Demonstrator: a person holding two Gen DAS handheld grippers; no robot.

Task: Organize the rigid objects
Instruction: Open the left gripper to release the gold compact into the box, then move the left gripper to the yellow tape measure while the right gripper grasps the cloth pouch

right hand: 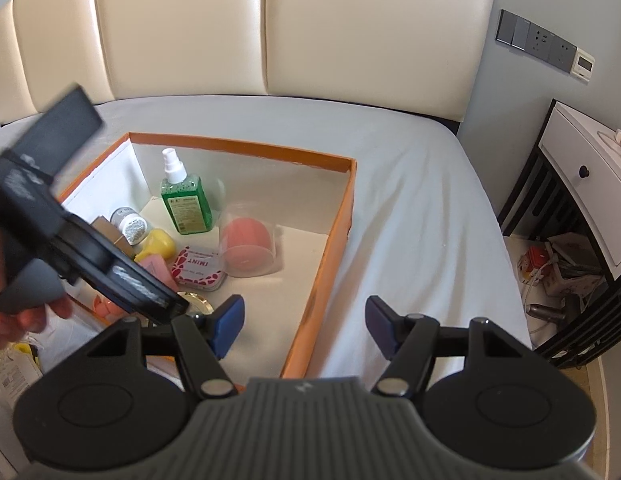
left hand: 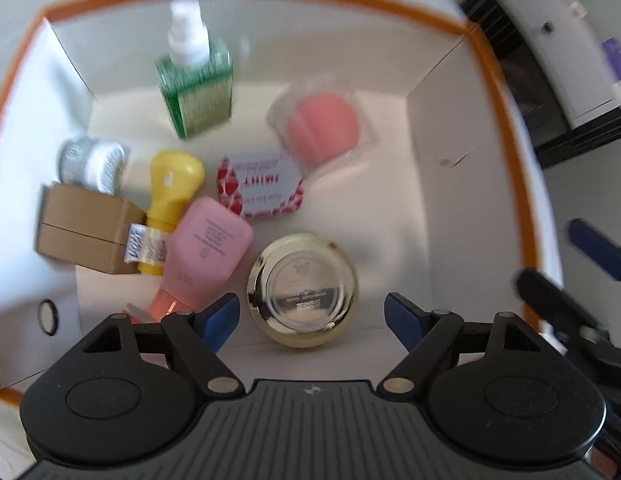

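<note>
An orange-rimmed white box [left hand: 498, 92] [right hand: 330, 240] lies on the bed. In it are a gold round jar [left hand: 302, 290], a pink tube [left hand: 208, 254], a yellow bottle [left hand: 170, 196], a brown carton [left hand: 84, 226], a silver-capped jar [left hand: 92, 162], a green spray bottle [left hand: 196, 88] [right hand: 186, 200], a mint tin [left hand: 260, 186] [right hand: 198, 268] and a pink sponge in a clear case [left hand: 324, 126] [right hand: 248, 246]. My left gripper [left hand: 312, 316] is open and empty just above the gold jar. My right gripper [right hand: 304, 328] is open and empty over the box's right edge.
The box sits on a grey sheet [right hand: 410, 200] before a cream headboard [right hand: 270, 28]. A white nightstand [right hand: 586, 176] with clutter on the floor beneath stands to the right of the bed. The left hand-held gripper body [right hand: 70, 236] crosses the right wrist view.
</note>
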